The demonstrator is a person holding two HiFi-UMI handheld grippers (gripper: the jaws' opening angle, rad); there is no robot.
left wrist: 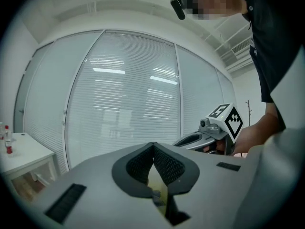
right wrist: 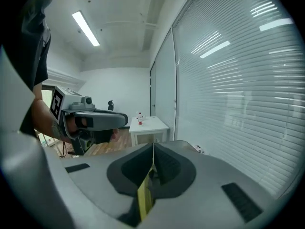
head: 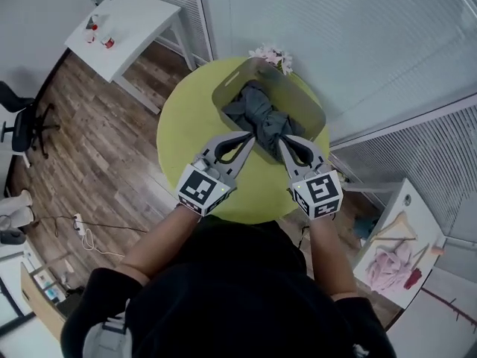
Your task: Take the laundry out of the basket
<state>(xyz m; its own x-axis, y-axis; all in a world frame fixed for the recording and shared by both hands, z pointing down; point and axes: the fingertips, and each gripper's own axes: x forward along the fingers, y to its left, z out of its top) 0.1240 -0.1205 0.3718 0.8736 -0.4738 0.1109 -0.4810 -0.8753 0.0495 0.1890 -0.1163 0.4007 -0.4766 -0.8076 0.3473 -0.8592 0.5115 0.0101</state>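
Note:
A grey basket (head: 294, 88) stands on the round yellow-green table (head: 186, 129), and dark grey laundry (head: 261, 114) is piled inside it. My left gripper (head: 252, 136) and right gripper (head: 281, 143) hover side by side at the basket's near rim, tips just over the laundry's front edge. In the left gripper view its jaws (left wrist: 153, 146) meet at the tip with nothing between them, and the right gripper (left wrist: 180, 142) shows beside it. The right gripper (right wrist: 153, 147) is likewise shut and empty, with the left gripper (right wrist: 123, 120) at its left.
Pale flowers (head: 272, 56) lie at the basket's far side. A glass wall with blinds runs behind the table. A white side table (head: 123, 28) with small bottles stands upper left, an office chair (head: 22, 121) far left, and a white table (head: 391, 263) with pink cloth lower right.

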